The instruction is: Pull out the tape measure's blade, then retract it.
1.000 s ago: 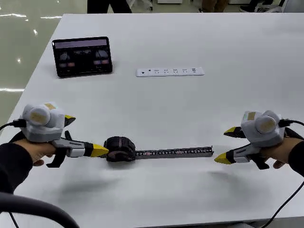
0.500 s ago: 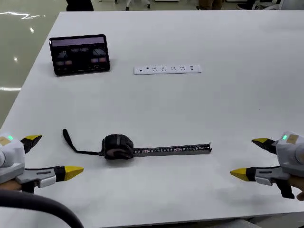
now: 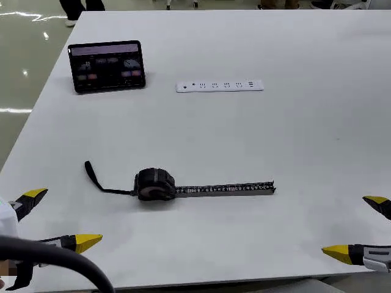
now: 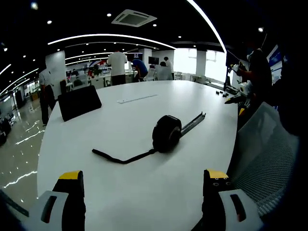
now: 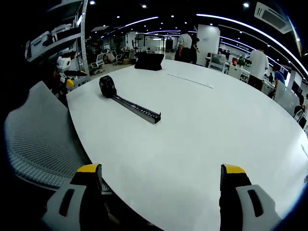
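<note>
A black tape measure [image 3: 154,184] lies on the white table [image 3: 244,134], its blade [image 3: 226,189] drawn out to the right and its wrist strap [image 3: 98,178] trailing left. The same tape measure [image 4: 166,133] sits ahead in the left gripper view, and the tape measure [image 5: 108,86] with its blade [image 5: 138,109] lies far left in the right gripper view. My left gripper [image 3: 58,220] is open at the table's near-left edge, well away from the case. My right gripper [image 3: 357,229] is open at the near-right edge, clear of the blade tip. Neither holds anything.
A dark tablet [image 3: 106,66] stands at the back left. A white power strip [image 3: 219,86] lies at the back centre. A grey mesh chair back [image 5: 43,139] sits near the table's front edge. Several people stand in the room beyond the table.
Both grippers let go of the tape measure and pulled back to the table's near corners. The tape stays on the table with its blade out.
</note>
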